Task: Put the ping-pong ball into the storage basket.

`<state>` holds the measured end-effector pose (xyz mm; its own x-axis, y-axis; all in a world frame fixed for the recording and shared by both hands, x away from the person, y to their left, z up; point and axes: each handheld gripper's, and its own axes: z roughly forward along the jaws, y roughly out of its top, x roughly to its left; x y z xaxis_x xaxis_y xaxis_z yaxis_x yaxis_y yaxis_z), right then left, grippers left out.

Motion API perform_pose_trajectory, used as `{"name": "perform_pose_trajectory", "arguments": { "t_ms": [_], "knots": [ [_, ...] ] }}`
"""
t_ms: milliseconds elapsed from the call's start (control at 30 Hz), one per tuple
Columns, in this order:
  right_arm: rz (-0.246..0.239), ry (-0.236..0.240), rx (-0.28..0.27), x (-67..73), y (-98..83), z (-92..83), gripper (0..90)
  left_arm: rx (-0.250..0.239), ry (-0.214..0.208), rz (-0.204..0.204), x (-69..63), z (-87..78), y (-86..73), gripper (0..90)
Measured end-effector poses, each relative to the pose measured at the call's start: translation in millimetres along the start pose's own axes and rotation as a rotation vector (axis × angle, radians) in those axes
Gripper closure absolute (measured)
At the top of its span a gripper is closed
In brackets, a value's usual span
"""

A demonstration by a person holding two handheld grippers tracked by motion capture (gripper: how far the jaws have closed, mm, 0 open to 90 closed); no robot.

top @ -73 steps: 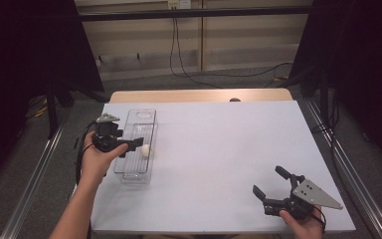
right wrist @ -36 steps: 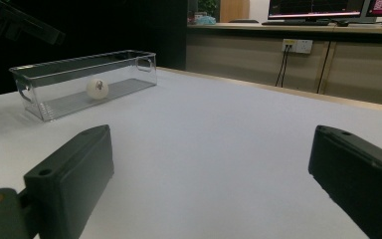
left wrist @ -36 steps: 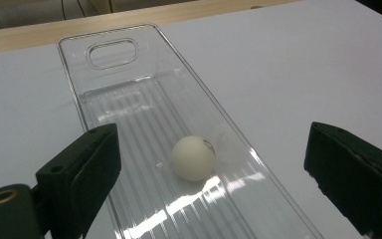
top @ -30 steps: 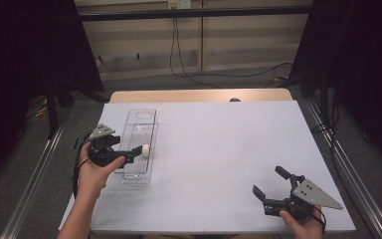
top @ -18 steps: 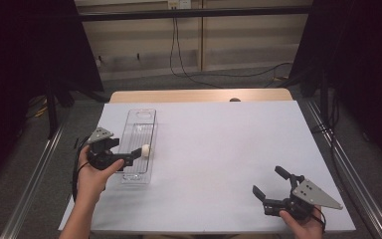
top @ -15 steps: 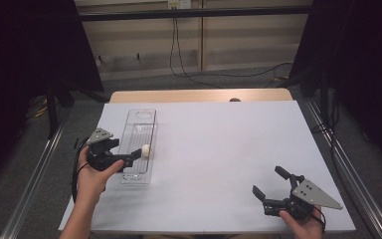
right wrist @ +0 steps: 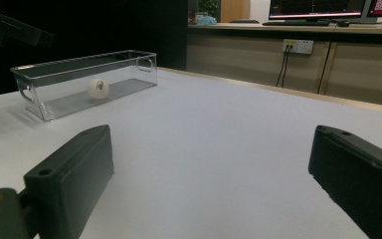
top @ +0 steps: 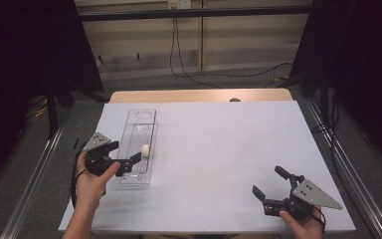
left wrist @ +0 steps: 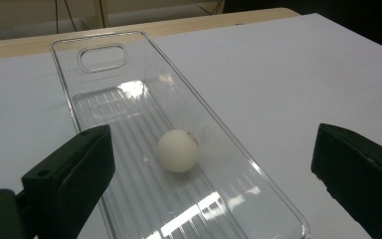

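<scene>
- The room: dark drapes hang on both sides, a pale wall panel with a socket and trailing cables (top: 189, 55) stands behind, and grey carpet lies under the metal frame rails.
- The counter (top: 238, 149) is a wide white sheet over a wooden top, whose far edge shows as a tan strip; it is bare apart from one container at the person's left.
- The clear plastic bin (top: 139, 144) is long and narrow with a handle cut-out at its far end, and it lies lengthwise away from the person.
- The left tool (top: 129, 163) hangs over the bin's near end. Its jaws have just been opening and now stand wide, gripping nothing.
- The right tool (top: 271, 186) rests near the counter's front right corner, well apart from the bin, jaws spread and empty.
- The white ball (left wrist: 178, 150) sits on the bin's ribbed floor, about midway along, free of both jaws.
- Judgement: the drop into the bin looks done, since the ball lies loose inside; what seems left is drawing the left tool clear.
</scene>
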<state>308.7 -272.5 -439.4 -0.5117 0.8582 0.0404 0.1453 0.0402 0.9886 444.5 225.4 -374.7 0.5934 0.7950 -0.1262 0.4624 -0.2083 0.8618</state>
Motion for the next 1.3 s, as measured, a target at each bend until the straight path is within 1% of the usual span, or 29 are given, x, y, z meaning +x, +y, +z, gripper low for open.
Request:
{"name": "perform_pose_trajectory", "arguments": {
  "t_ms": [33,67,100,133,167,233,267,300,367,400,433,467,500,567,600,633,667,733,800,867,967,1100,1167,1200,1233,1300],
  "knots": [
    [0.0,0.0,0.0,0.0,0.0,0.0,3.4,-0.012,-0.009,-0.001,0.0,-0.2,-0.7,3.6],
    [0.0,0.0,0.0,0.0,0.0,0.0,3.4,-0.009,-0.011,-0.001,-0.2,-0.7,-1.1,3.5],
    [0.002,-0.002,-0.002,0.0,0.1,0.0,3.4,-0.008,0.0,-0.003,-0.9,-1.4,-1.6,3.6],
    [-0.002,0.0,-0.001,-0.1,0.0,0.1,3.3,-0.015,-0.01,-0.006,-0.9,-1.4,-2.4,3.6],
    [0.0,0.002,-0.002,-0.1,-0.1,0.3,3.4,-0.015,-0.012,-0.004,-1.1,-1.7,-2.9,3.6],
    [0.001,0.002,-0.002,0.2,-0.1,0.4,3.4,-0.03,-0.022,-0.002,-1.5,-2.4,-4.5,3.6],
    [0.001,0.003,-0.002,0.2,-0.2,0.4,3.4,-0.022,-0.01,-0.005,-2.0,-2.8,-4.9,3.6],
    [0.0,0.003,-0.001,0.2,-0.1,0.4,3.4,-0.029,-0.026,-0.006,-1.5,-2.7,-5.8,3.6],
    [0.001,0.002,-0.001,0.3,-0.1,0.4,3.4,-0.027,-0.019,-0.009,-2.1,-3.0,-7.3,3.6],
    [0.0,0.003,-0.001,0.3,-0.1,0.4,3.3,-0.035,-0.031,-0.013,-2.2,-3.1,-8.3,3.6],
    [0.001,0.003,-0.002,0.2,-0.1,0.4,3.4,-0.032,-0.027,-0.011,-2.5,-3.1,-8.9,3.6],
    [0.003,0.003,-0.002,0.3,-0.1,0.4,3.4,-0.04,-0.04,-0.011,-2.7,-3.0,-9.9,3.6],
    [0.002,0.002,0.0,0.3,-0.1,0.4,3.3,-0.039,-0.033,-0.011,-3.3,-3.1,-10.7,3.6],
    [-0.001,0.002,0.002,-0.1,-0.1,0.3,3.3,-0.044,-0.045,-0.008,-3.4,-3.7,-11.8,3.6],
    [0.003,0.002,0.001,0.1,-0.1,0.5,3.4,-0.047,-0.045,-0.013,-3.8,-3.8,-12.3,3.6],
    [-0.002,0.007,0.004,0.1,-0.2,0.4,3.4,-0.045,-0.039,-0.009,-4.3,-4.2,-12.5,3.5],
    [-0.001,0.008,0.003,0.3,-0.2,0.4,3.4,-0.053,-0.048,-0.008,-4.4,-4.4,-13.1,3.6],
    [-0.001,0.006,0.002,0.3,-0.2,0.5,3.4,-0.054,-0.047,-0.012,-5.1,-5.0,-14.0,3.6],
    [0.003,0.001,0.0,0.2,-0.1,0.4,3.4,-0.057,-0.056,-0.01,-5.4,-5.4,-15.2,3.6],
    [0.004,0.002,0.0,0.1,-0.1,0.4,3.4,-0.06,-0.046,-0.01,-6.4,-6.2,-16.4,3.6],
    [-0.003,0.008,0.003,0.1,-0.2,0.5,3.4,-0.068,-0.056,-0.013,-6.9,-6.4,-18.2,3.6],
    [-0.001,0.006,-0.001,0.4,-0.1,0.7,3.4,-0.065,-0.058,-0.003,-6.6,-8.1,-19.9,3.6],
    [0.005,0.001,-0.003,0.4,0.0,0.5,3.3,-0.075,-0.057,-0.013,-7.3,-7.9,-21.2,3.6],
    [0.001,0.004,-0.002,0.2,-0.1,0.5,3.4,-0.074,-0.065,-0.01,-6.8,-8.0,-21.7,3.6],
    [0.0,0.003,-0.001,0.2,-0.1,0.5,3.4,-0.071,-0.058,-0.005,-6.8,-8.5,-22.1,3.6],
    [0.003,0.001,-0.002,0.3,-0.1,0.7,3.4,-0.081,-0.053,-0.016,-8.0,-9.0,-22.7,3.6]
  ]
}}
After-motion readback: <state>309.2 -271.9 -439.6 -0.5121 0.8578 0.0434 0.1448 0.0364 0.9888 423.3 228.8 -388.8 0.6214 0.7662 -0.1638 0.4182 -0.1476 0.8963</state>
